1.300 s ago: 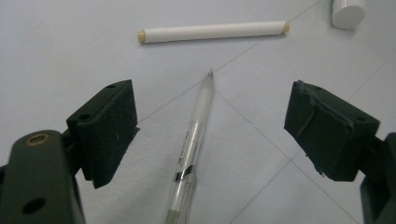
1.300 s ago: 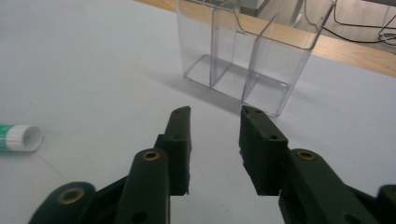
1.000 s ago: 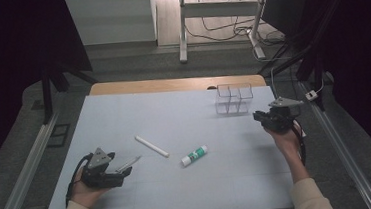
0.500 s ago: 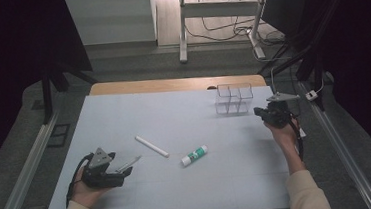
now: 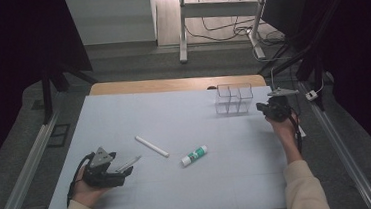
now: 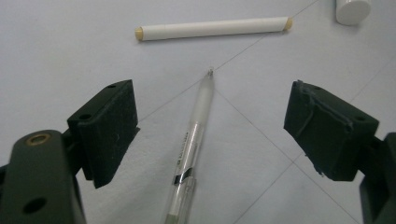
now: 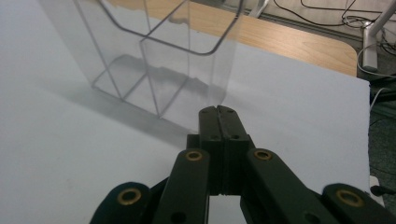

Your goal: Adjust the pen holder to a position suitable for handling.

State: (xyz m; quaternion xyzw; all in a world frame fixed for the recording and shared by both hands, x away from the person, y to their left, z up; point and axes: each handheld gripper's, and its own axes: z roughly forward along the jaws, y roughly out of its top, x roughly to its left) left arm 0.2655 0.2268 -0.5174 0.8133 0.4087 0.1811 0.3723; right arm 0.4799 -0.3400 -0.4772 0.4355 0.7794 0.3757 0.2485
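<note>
The clear gel pen (image 6: 190,149) lies flat on the table (image 5: 184,114) right between the left gripper (image 6: 210,135)'s spread jaws, tip pointing away, nothing touching it yet. Just past the tip sits a white stick (image 6: 212,29), and further off a glue stick (image 5: 194,155). The right gripper (image 7: 218,112) is pressed together, empty, just short of the clear organizer (image 7: 154,60). My worry: the pen is round, so an off-centre squeeze could roll it or kick it into the stick.
</note>
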